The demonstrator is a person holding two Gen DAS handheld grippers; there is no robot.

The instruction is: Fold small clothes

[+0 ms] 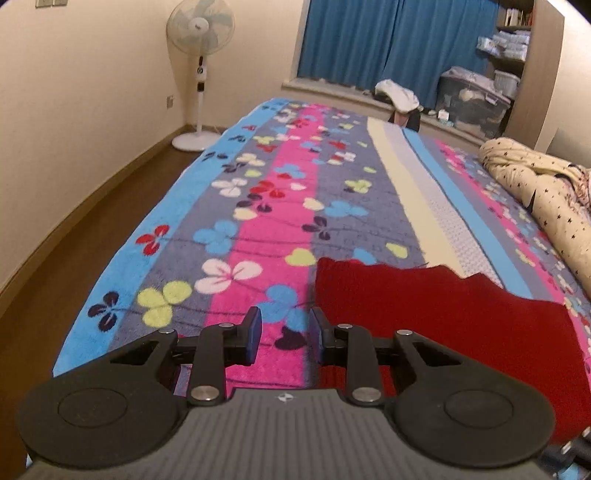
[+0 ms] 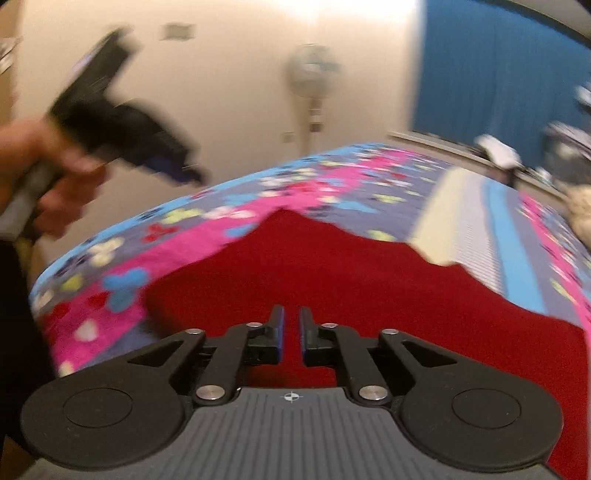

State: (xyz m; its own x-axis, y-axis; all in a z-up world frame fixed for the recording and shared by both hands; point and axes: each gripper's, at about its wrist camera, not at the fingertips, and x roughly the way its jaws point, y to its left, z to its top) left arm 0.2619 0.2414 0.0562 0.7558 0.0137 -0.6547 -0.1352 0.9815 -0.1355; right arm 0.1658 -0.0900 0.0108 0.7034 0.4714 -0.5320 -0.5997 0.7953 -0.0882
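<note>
A red garment (image 1: 443, 314) lies spread flat on the flowered bedspread (image 1: 258, 206), with a jagged far edge. My left gripper (image 1: 286, 325) hovers over the bedspread just left of the garment's left edge, jaws apart with nothing between them. In the right wrist view, which is blurred, the red garment (image 2: 351, 280) fills the middle. My right gripper (image 2: 291, 325) sits above its near part, jaws a narrow gap apart with no cloth pinched. A hand (image 2: 59, 184) holds the left gripper (image 2: 184, 173) up at the left, above the bed's edge.
A standing fan (image 1: 199, 26) is by the wall, with brown floor (image 1: 55, 258) along the bed's left side. A cream star-patterned quilt (image 1: 535, 184) lies rolled at the right. Blue curtains (image 1: 388, 40) and storage boxes (image 1: 472, 96) stand beyond the bed.
</note>
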